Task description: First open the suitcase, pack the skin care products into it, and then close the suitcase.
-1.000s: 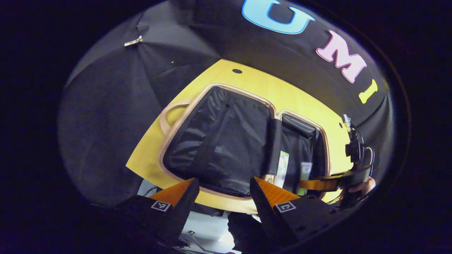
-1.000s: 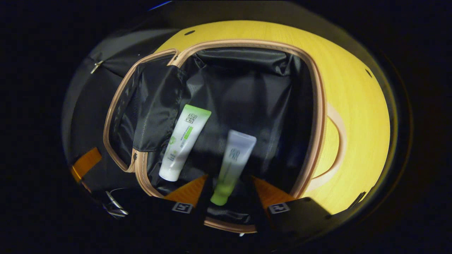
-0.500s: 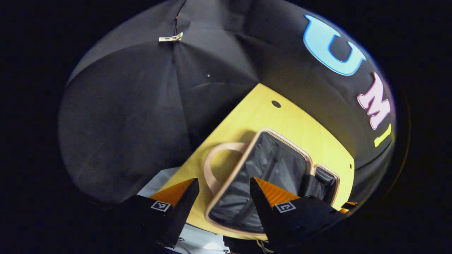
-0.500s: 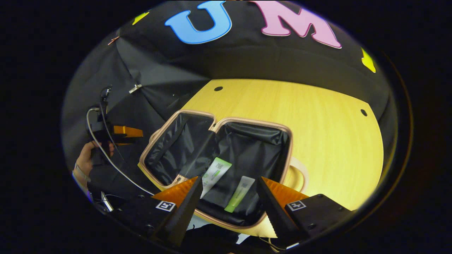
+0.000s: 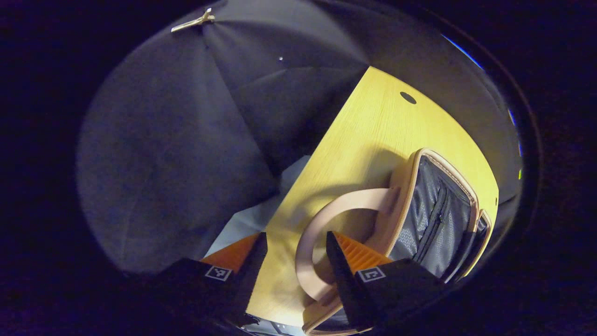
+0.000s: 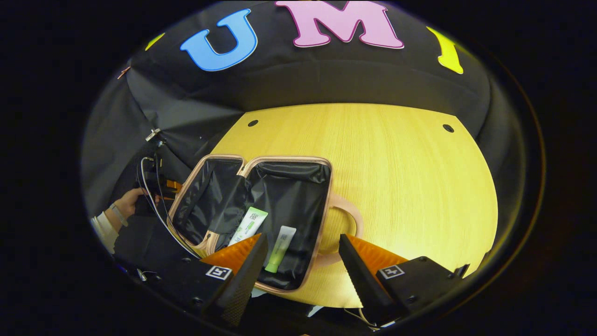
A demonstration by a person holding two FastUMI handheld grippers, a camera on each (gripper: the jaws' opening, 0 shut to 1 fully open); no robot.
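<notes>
The suitcase (image 6: pixel 298 196) lies open on the yellow table (image 6: pixel 396 177), both black-lined halves facing up. In its right half lie a white and green tube (image 6: pixel 249 224) and a pale tube with a green cap (image 6: pixel 280 242). My right gripper (image 6: pixel 303 238) hovers open above the suitcase's near edge, holding nothing. My left gripper (image 5: pixel 293 238) is open beside the lid half (image 5: pixel 438 219), and the beige handle loop (image 5: pixel 345 203) curves between its fingers without being pinched. In the right gripper view the left gripper (image 6: pixel 170 185) sits at the suitcase's left end, held by a hand (image 6: pixel 126 207).
A second beige handle (image 6: pixel 347 219) sticks out of the suitcase's right side. Bare table stretches to the right and back, with small round holes (image 6: pixel 447 128) near its far edge. The black cloth wall (image 5: pixel 186 130) closes off the left side, and a cable (image 6: pixel 154 205) trails from the left gripper.
My right gripper has lifted back from the tubes, which stay in the suitcase. My left gripper has swung to the lid's outer end, and the handle loop now lies between its fingers.
</notes>
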